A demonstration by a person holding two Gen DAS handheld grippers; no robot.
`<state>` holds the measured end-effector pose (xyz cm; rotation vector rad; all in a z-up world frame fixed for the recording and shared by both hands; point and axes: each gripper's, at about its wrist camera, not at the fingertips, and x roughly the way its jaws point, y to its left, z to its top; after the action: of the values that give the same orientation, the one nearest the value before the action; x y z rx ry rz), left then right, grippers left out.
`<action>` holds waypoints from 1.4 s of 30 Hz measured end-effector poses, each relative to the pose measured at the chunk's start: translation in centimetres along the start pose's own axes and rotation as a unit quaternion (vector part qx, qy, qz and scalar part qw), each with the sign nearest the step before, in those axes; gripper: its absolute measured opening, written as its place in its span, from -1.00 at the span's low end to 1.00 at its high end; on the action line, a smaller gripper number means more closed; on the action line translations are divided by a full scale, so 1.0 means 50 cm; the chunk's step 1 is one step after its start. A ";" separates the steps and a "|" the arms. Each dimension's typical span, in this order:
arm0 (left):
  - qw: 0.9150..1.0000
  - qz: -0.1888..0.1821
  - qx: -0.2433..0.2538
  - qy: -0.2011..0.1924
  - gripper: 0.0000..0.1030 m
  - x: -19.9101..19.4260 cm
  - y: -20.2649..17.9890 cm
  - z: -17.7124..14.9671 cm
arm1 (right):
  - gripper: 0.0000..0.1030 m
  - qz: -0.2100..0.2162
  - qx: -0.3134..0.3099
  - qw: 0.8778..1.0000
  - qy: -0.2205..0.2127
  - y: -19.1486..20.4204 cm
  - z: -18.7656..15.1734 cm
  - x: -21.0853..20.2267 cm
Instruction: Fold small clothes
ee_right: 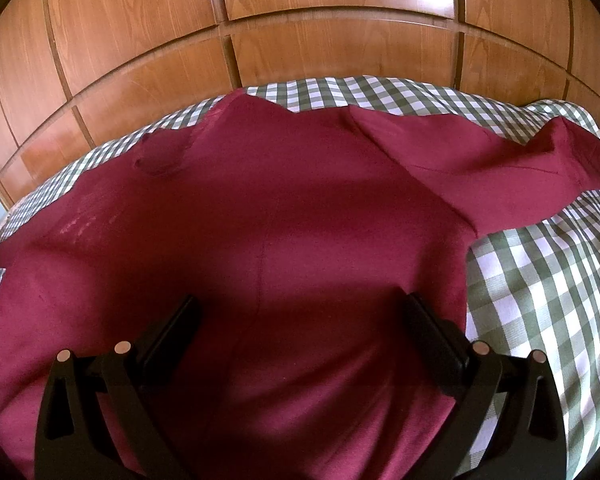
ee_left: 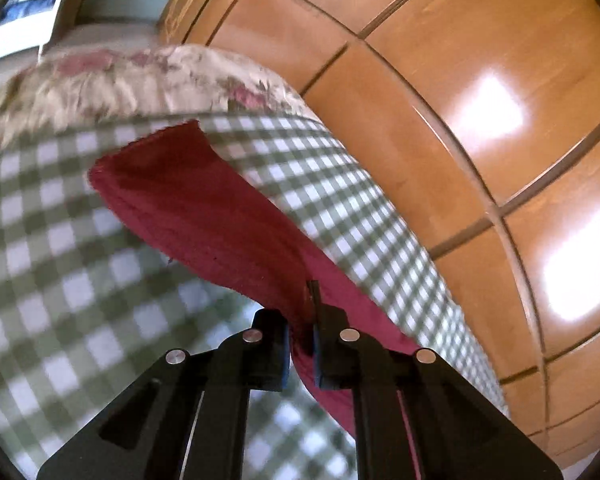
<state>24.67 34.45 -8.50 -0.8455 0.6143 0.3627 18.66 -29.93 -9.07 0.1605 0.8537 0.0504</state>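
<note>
Both wrist views closely overlook one garment [ee_right: 260, 208].

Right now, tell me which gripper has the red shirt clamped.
The left gripper: its jaws pinch the red shirt. The right gripper hangs open above it.

A home bedroom. Ahead of the tool, a bed under a green-checked sheet [ee_right: 540, 264] meets glossy wooden wardrobe panels [ee_right: 332, 52]. A floral cover [ee_left: 112, 84] lies beyond.
</note>
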 end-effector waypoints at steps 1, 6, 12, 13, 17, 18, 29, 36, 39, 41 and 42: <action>1.000 0.005 0.012 0.001 -0.87 0.008 -0.006 0.001 | 0.96 0.000 0.000 1.000 0.000 0.000 0.000 0.001; 0.999 -0.002 0.040 0.012 -0.87 0.030 -0.012 -0.027 | 0.96 0.000 -0.001 1.000 0.001 0.001 -0.001 0.002; 0.998 -0.026 0.057 -0.013 -0.87 -0.014 -0.052 -0.046 | 0.97 0.000 -0.001 1.000 0.001 0.001 0.000 0.001; 0.997 -0.033 0.065 -0.018 -0.87 -0.025 -0.066 -0.048 | 0.97 -0.001 -0.001 1.000 0.001 0.002 0.000 0.001; 0.990 -0.058 0.119 -0.041 -0.87 -0.064 -0.144 -0.072 | 0.97 0.000 -0.001 1.000 0.001 0.002 0.000 0.000; 0.988 -0.062 0.131 -0.042 -0.87 -0.071 -0.161 -0.080 | 0.97 0.000 -0.001 1.000 0.001 0.002 0.000 0.000; 0.949 -0.131 0.288 -0.008 -0.87 -0.118 -0.371 -0.248 | 0.96 -0.013 -0.007 1.000 -0.003 0.007 0.000 -0.001; 0.911 -0.121 0.394 0.014 -0.86 -0.112 -0.477 -0.394 | 0.96 -0.051 -0.016 0.999 -0.009 0.017 -0.003 -0.004; 0.891 -0.106 0.440 0.036 -0.87 -0.090 -0.518 -0.460 | 0.96 -0.045 -0.013 0.999 -0.004 0.012 -0.003 -0.001; 0.876 -0.086 0.472 0.044 -0.87 -0.074 -0.543 -0.499 | 0.96 -0.043 -0.011 0.999 -0.004 0.010 -0.003 -0.002; 0.867 -0.075 0.490 0.050 -0.87 -0.062 -0.554 -0.523 | 0.96 -0.043 -0.011 0.999 -0.004 0.010 -0.004 -0.002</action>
<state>27.51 -3.36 -3.65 0.0793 0.7158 -0.1582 18.45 -29.43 -9.02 0.1042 0.8518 -0.0211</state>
